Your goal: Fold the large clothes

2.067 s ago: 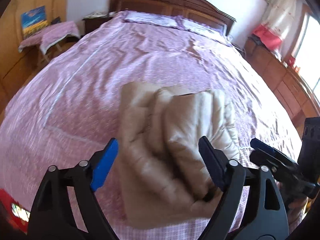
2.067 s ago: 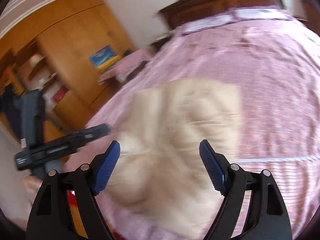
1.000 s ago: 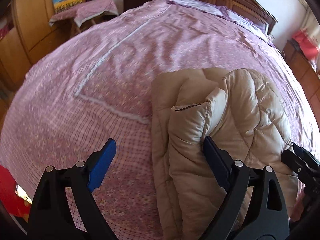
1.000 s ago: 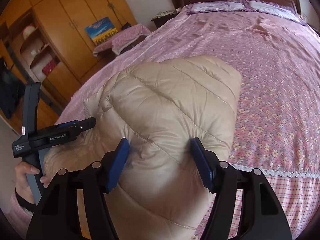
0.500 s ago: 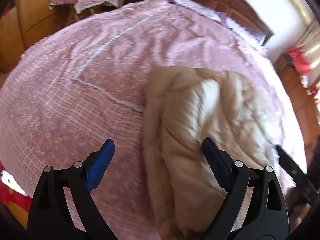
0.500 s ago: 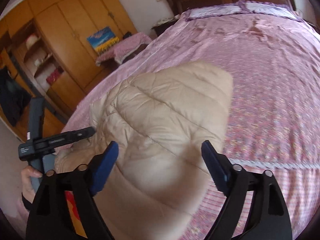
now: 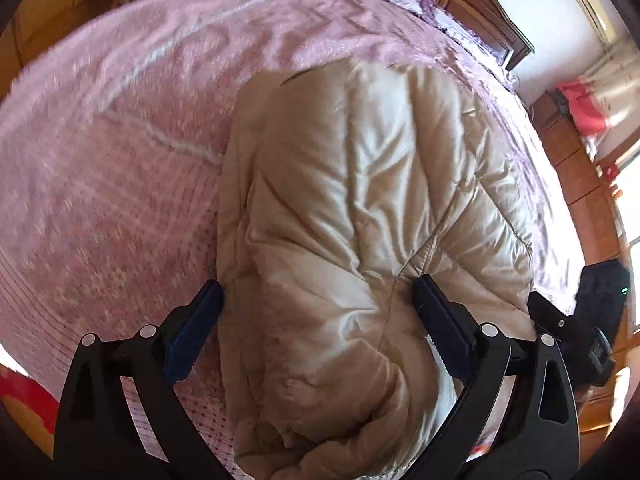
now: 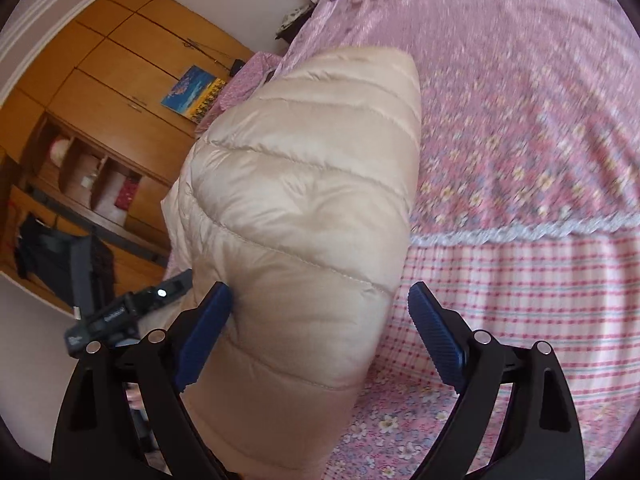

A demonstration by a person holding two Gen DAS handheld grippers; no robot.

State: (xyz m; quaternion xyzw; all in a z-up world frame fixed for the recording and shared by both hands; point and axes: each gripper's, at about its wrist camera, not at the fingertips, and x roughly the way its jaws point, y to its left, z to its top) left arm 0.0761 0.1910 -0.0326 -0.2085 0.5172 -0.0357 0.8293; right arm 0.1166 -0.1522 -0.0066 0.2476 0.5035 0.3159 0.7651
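A beige quilted puffer jacket (image 7: 360, 208) lies folded in a thick bundle near the front edge of the pink floral bed (image 7: 120, 160). My left gripper (image 7: 318, 312) is open, its blue pads astride the bundle's near end, left pad at the jacket's edge. My right gripper (image 8: 320, 312) is open over the same jacket (image 8: 304, 184) from the other side; its left pad touches the fabric, its right pad (image 8: 434, 336) is over the bedspread. The right gripper's body shows at the right of the left wrist view (image 7: 592, 320). The left gripper's body shows in the right wrist view (image 8: 120, 312).
A dark wooden headboard (image 7: 480, 8) and pillows are at the far end of the bed. A wooden wardrobe with shelves (image 8: 100, 128) and a small covered table (image 8: 244, 80) stand on one side. A wooden dresser (image 7: 580, 184) and a window stand on the other.
Both grippers have moved closer and lower over the jacket. The right gripper, narrowed on the fabric a second ago, has opened wide. The bundle looks flatter and more compact.
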